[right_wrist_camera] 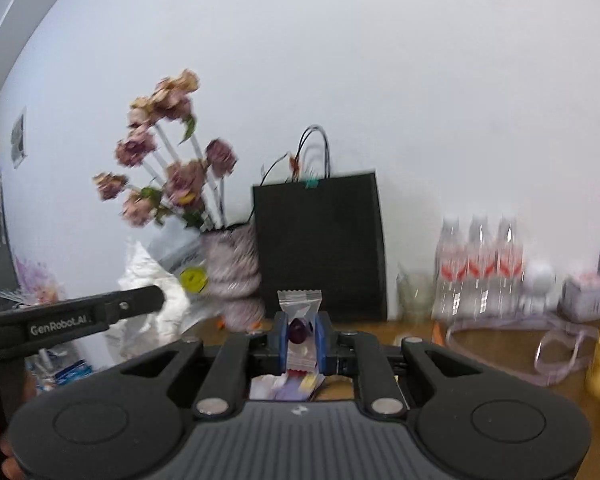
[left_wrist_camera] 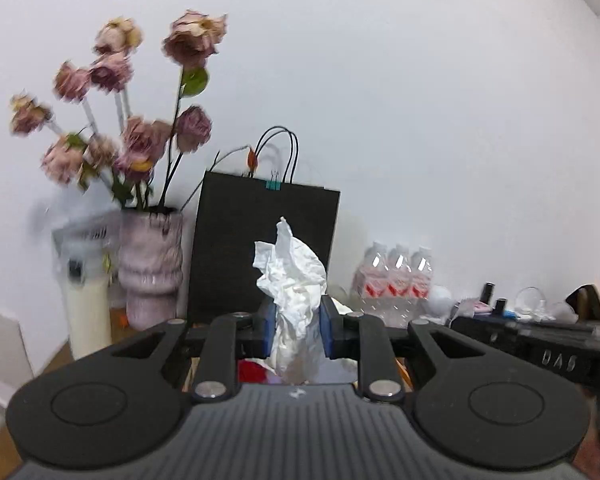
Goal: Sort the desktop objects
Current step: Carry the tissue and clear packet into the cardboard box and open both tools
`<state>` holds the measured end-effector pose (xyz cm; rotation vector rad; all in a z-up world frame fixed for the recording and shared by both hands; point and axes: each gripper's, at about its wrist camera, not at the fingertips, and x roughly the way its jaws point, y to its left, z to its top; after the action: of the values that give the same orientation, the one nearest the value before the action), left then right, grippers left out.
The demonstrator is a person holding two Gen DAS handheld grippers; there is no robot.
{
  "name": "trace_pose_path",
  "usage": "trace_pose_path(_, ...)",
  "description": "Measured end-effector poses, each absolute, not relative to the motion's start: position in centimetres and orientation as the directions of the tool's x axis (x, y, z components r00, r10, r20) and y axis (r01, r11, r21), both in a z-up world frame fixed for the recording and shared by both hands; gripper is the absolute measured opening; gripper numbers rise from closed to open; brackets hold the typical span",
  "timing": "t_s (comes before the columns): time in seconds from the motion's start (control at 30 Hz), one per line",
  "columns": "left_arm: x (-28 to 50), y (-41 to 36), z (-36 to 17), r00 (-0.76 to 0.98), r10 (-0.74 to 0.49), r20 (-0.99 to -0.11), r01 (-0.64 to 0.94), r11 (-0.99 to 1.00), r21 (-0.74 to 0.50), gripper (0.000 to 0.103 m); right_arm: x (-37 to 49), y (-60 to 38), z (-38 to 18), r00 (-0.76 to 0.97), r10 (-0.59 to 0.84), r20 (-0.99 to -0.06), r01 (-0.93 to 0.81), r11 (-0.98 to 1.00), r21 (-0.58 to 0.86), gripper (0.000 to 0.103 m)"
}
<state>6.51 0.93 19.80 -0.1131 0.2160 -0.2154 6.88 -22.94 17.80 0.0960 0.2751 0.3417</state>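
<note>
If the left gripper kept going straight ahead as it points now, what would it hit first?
Probably the black paper bag standing against the wall, directly behind the crumpled tissue that the left gripper holds; depth is hard to judge.

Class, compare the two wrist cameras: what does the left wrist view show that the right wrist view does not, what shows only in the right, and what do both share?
Only the left wrist view: the left gripper shut on a crumpled white tissue.

Only the right wrist view: the right gripper shut on a clear-wrapped sweet with a dark purple centre.

Both share: the black paper bag with cord handles, the ribbed pink vase of dried roses and the pack of clear water bottles.
</note>
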Motion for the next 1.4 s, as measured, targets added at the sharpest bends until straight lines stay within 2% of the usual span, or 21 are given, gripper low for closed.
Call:
trace_pose_path(0.1, 9.9, 1.1, 20.6, 0.948, -0.225, -0.223, 0.193, 0.969, -0.155, 0.023, 10.7, -23.2, 19.3, 0.899, 0.347, -0.267, -0.316, 0.937, 0.151, 0.013)
trace_pose_path(0.23, 13.0, 1.0, 21.3, 0.941, -0.211, -0.263, 0.185, 0.975, -0.119, 0.023, 15.5, -23.5, 20.3, 0.891, 0.329, -0.314, -0.291, 0.943, 0.161, 0.013)
trace_pose_path(0.37, 18.5, 0.6, 20.5, 0.870, -0.278, -0.407, 0.251, 0.961, -0.121, 0.023, 21.4, -22.8, 20.3, 0.820, 0.332, -0.466, -0.295, 0.943, 0.153, 0.013)
trace_pose_path(0.47, 24.1, -0.2, 17.9, 0.760, -0.267, -0.592, 0.242, 0.963, -0.123, 0.023, 26.8, -21.8, 18.6, 0.686, 0.349, -0.638, -0.304, 0.935, 0.184, 0.013)
trace_pose_path(0.57, 29.1, -0.3, 15.1, 0.597, -0.291, -0.747, 0.236, 0.954, -0.184, 0.023, 31.2, -20.5, 16.1, 0.557, 0.321, -0.766, -0.293, 0.939, 0.180, 0.013)
trace_pose_path(0.6, 30.4, -0.2, 14.2, 0.555, -0.298, -0.776, 0.219, 0.953, -0.209, 0.023, 32.4, -20.0, 15.3, 0.519, 0.304, -0.799, -0.292, 0.941, 0.169, 0.013)
trace_pose_path(0.7, 33.0, -0.8, 11.8, 0.511, -0.232, -0.828, 0.196, 0.969, -0.150, 0.023, 35.8, -19.3, 12.1, 0.400, 0.289, -0.870, -0.249, 0.948, 0.200, 0.013)
trace_pose_path(0.87, 35.4, -0.9, 6.4, 0.418, -0.193, -0.888, 0.146, 0.979, -0.144, 0.025, 37.6, -18.8, 5.8, 0.286, 0.232, -0.930, -0.207, 0.962, 0.177, 0.013)
trace_pose_path(0.97, 35.8, -1.3, 5.4, 0.412, -0.196, -0.890, 0.176, 0.975, -0.134, 0.039, 37.7, -18.6, 3.2, 0.264, 0.198, -0.944, -0.206, 0.968, 0.146, 0.015)
trace_pose_path(1.0, 35.9, -1.3, 5.6, 0.417, -0.191, -0.889, 0.175, 0.976, -0.128, 0.048, 37.4, -18.5, 2.9, 0.274, 0.193, -0.942, -0.216, 0.967, 0.135, 0.021)
trace_pose_path(1.07, 36.3, -1.0, 6.3, 0.408, -0.183, -0.895, 0.166, 0.978, -0.124, 0.056, 37.6, -18.7, 2.9, 0.265, 0.210, -0.941, -0.225, 0.963, 0.151, 0.032)
trace_pose_path(1.13, 36.0, -0.9, 7.5, 0.415, -0.181, -0.892, 0.169, 0.978, -0.120, 0.071, 37.6, -19.0, 3.7, 0.271, 0.224, -0.936, -0.208, 0.963, 0.170, 0.038)
trace_pose_path(1.2, 35.8, -1.1, 9.0, 0.431, -0.190, -0.882, 0.180, 0.976, -0.123, 0.083, 37.4, -19.1, 5.3, 0.298, 0.217, -0.929, -0.205, 0.966, 0.159, 0.050)
trace_pose_path(1.23, 35.5, -1.2, 9.7, 0.438, -0.202, -0.876, 0.194, 0.973, -0.127, 0.092, 37.0, -19.3, 6.4, 0.319, 0.214, -0.923, -0.204, 0.967, 0.153, 0.052)
trace_pose_path(1.3, 34.8, -1.0, 11.3, 0.462, -0.189, -0.866, 0.188, 0.976, -0.113, 0.102, 36.0, -19.4, 7.9, 0.338, 0.214, -0.916, -0.204, 0.967, 0.151, 0.057)
trace_pose_path(1.4, 33.4, -1.1, 13.0, 0.459, -0.139, -0.878, 0.153, 0.985, -0.077, 0.103, 34.9, -20.0, 9.7, 0.342, 0.216, -0.914, -0.201, 0.967, 0.153, 0.063)
